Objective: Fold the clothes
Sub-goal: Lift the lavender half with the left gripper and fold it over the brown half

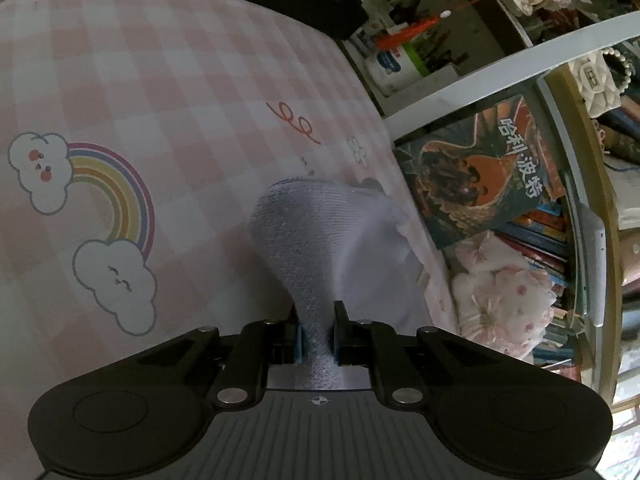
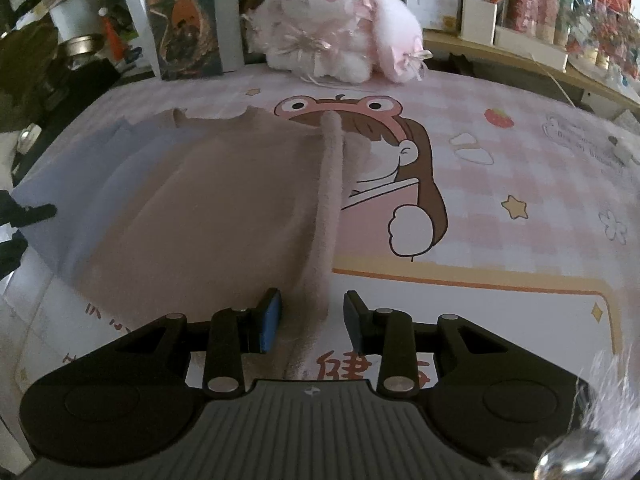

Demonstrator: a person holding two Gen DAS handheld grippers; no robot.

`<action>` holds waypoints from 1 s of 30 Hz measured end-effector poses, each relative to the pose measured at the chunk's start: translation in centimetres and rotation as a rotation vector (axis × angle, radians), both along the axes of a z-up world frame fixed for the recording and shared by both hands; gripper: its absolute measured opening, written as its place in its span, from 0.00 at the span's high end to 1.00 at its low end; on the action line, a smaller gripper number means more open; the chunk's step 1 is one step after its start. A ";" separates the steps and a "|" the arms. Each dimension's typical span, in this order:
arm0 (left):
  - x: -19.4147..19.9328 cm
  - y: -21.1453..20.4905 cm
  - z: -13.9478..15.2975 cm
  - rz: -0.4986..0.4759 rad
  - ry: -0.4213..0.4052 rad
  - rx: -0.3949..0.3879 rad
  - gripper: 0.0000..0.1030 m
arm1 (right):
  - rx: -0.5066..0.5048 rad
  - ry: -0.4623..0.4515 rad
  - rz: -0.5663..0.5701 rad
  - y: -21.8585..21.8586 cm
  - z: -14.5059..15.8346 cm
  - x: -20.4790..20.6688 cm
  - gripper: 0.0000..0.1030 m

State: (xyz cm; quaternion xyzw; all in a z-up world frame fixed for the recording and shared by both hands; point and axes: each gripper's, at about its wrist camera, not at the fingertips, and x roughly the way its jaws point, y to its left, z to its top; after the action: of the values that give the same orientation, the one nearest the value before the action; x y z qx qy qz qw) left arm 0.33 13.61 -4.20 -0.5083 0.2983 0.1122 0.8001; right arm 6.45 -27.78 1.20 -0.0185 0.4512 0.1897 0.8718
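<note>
Grey-blue knit bunches between my left gripper (image 1: pixel 316 334), pads pinching the garment (image 1: pixel 304 240) on the checked mat (image 1: pixel 160 80). My right gripper (image 2: pixel 312 316) stands part open, straddling the pinkish folded edge (image 2: pixel 332 200) without pressing it; a plush toy (image 2: pixel 340 32) sits beyond.

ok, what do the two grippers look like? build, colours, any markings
Both match. Left gripper: black linkage arms with silver pivot pins, two black fingers faced with blue pads, on a ribbed grey base flanked by two round black housings, with a small crosshair mark at the base's front edge. Right gripper: the same build and colours. No cables, hands or sleeves in view.
</note>
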 end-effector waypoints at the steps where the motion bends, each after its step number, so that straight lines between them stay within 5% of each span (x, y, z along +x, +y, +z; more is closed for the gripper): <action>1: 0.0 0.0 -0.1 0.000 0.002 -0.002 0.88 | -0.001 0.000 0.003 0.0 0.0 0.0 0.69; 17: 0.4 -0.4 -0.6 0.160 -0.005 -0.045 0.87 | 0.032 0.005 0.077 -0.8 -0.2 0.5 0.67; 22: 0.5 -1.1 1.5 0.128 -0.018 0.037 0.89 | 0.047 0.006 0.098 -1.1 -0.3 0.6 0.67; 30: 1.5 -6.1 8.5 -0.035 -0.141 0.281 0.89 | 0.074 0.013 0.138 -1.6 -0.4 1.0 0.67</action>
State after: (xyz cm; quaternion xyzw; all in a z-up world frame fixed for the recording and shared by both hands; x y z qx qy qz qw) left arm 1.81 7.46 4.30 -0.3929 0.2316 0.1031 0.8839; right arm 7.47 -29.39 0.78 -0.0162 0.4471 0.2658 0.8539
